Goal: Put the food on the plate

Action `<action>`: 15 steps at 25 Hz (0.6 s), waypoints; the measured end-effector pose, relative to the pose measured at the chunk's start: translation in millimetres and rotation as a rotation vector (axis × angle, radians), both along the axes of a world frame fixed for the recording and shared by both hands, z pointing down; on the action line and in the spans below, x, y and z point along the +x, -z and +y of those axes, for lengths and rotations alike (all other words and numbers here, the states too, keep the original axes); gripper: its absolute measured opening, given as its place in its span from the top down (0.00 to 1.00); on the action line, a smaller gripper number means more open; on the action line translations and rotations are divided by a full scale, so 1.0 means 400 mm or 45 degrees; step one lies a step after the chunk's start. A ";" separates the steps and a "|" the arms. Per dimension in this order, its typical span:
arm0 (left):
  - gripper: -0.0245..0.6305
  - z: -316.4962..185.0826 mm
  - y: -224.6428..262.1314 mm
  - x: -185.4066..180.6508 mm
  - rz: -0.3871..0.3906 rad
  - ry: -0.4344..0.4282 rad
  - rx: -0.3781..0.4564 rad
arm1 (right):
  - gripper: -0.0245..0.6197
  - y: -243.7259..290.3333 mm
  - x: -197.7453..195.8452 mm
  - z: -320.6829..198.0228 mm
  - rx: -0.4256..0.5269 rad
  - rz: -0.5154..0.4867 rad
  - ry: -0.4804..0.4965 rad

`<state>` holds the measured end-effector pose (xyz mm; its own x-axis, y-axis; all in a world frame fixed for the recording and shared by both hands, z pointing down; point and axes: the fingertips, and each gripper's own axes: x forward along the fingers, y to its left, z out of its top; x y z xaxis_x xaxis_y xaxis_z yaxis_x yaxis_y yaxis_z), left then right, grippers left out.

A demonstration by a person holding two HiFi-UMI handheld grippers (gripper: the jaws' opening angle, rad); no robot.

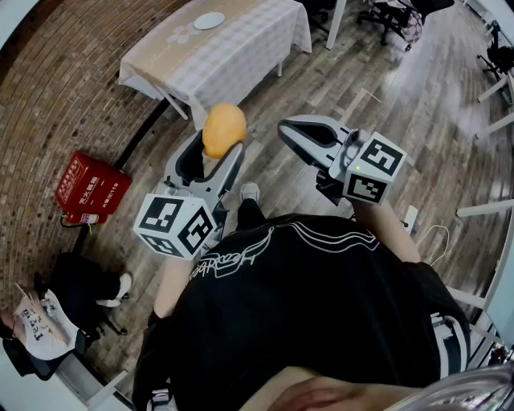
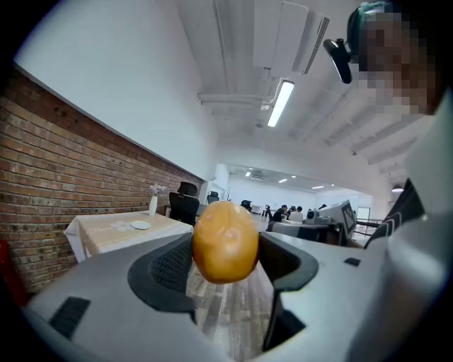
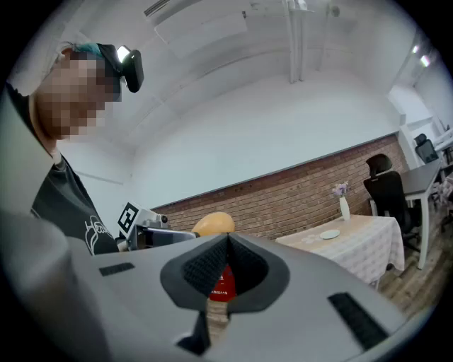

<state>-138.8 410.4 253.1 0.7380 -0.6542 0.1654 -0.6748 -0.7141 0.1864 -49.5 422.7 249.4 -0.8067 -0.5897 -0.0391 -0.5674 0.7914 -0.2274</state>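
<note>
L gripper squeezes a round, smooth, yellow-orange food, like a bun. R gripper is shut tight, empty. Plate sits far off on table.

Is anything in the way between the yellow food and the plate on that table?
Nothing visible. Only bare wooden floor lies between the food in the left gripper and the table with the plate. The red box sits off to the side.

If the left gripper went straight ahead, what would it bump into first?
Probably the table with the plate: it lies ahead of the left gripper holding the food, with only floor between. Depth is unclear, so it may pass beside it.
</note>
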 end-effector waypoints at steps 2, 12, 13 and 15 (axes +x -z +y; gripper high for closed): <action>0.52 0.020 0.004 0.014 0.002 -0.003 0.003 | 0.97 0.006 0.012 0.020 0.011 0.009 -0.004; 0.52 0.025 0.020 0.070 0.019 -0.039 0.001 | 0.97 0.012 0.071 0.026 -0.008 -0.003 -0.060; 0.52 0.017 0.018 0.074 0.021 -0.042 -0.001 | 0.97 0.009 0.078 0.020 -0.013 -0.008 -0.068; 0.52 -0.004 0.013 0.080 0.029 -0.048 -0.006 | 0.97 0.002 0.090 0.001 -0.023 -0.012 -0.086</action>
<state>-106.9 408.6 247.9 0.7655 -0.6254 0.1513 -0.6432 -0.7378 0.2049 -13.6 423.2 248.5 -0.7646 -0.6435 -0.0359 -0.6172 0.7471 -0.2469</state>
